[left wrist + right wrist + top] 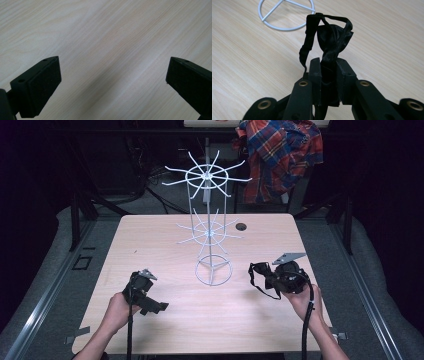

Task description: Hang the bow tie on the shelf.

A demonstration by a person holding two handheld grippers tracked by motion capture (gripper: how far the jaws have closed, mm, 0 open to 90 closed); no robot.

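Right tongs are clamped on a black bow tie, holding it above the counter near the white wire rack. Left tongs are spread wide, gripping nothing.

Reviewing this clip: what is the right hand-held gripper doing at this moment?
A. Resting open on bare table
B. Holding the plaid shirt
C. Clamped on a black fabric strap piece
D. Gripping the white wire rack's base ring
C: in the right gripper view the right hand-held gripper has its jaws closed on the black fabric strap, with the white wire rack standing apart from it.
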